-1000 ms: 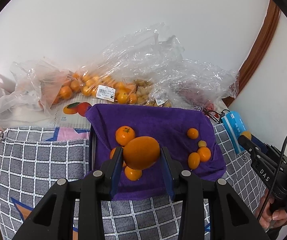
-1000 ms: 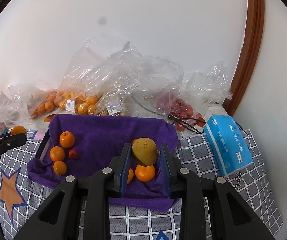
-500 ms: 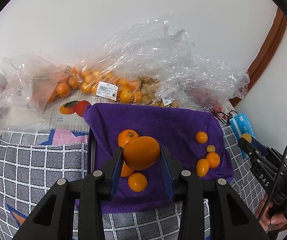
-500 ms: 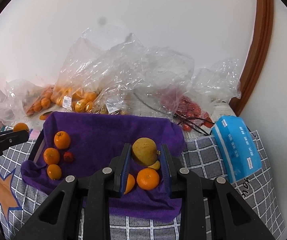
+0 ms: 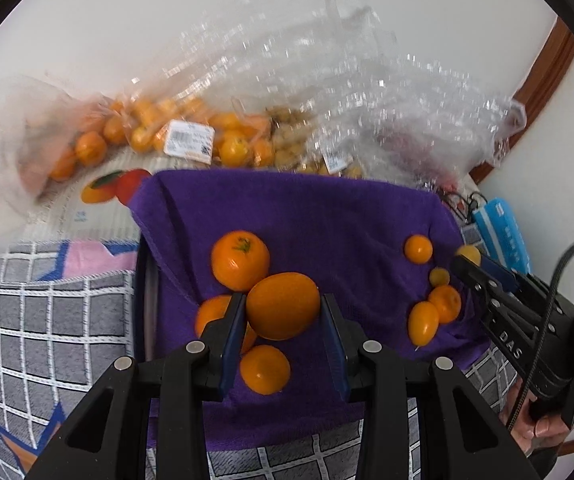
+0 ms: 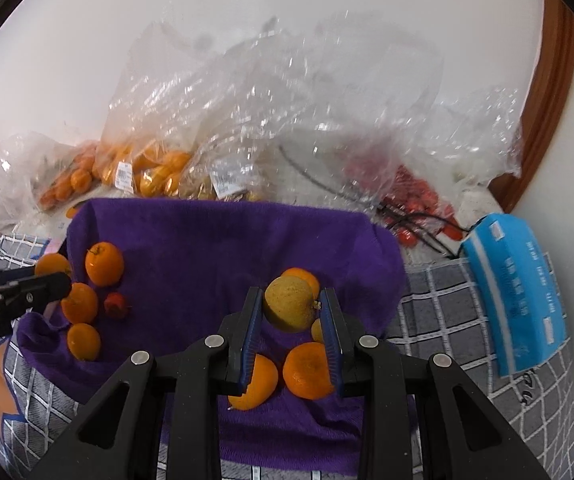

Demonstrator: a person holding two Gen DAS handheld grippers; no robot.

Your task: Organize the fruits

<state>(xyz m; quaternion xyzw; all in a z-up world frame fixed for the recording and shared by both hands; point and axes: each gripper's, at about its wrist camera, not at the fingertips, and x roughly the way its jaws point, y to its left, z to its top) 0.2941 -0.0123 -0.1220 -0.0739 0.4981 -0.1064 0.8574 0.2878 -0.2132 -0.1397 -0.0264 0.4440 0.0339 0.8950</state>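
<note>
Both grippers had advanced over the purple towel (image 5: 307, 208), fruit looming larger.
Left gripper (image 5: 283, 312) clamped an orange (image 5: 283, 306); right gripper (image 6: 291, 312) clamped a yellow-green fruit (image 6: 290, 307); towel centre lay bare.

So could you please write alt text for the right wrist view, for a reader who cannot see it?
The right gripper holds a yellow-green fruit between its jaws above a purple towel scattered with oranges. Clear plastic bags of fruit lie behind the towel against a white wall, and a blue tissue pack lies to the right.
</note>
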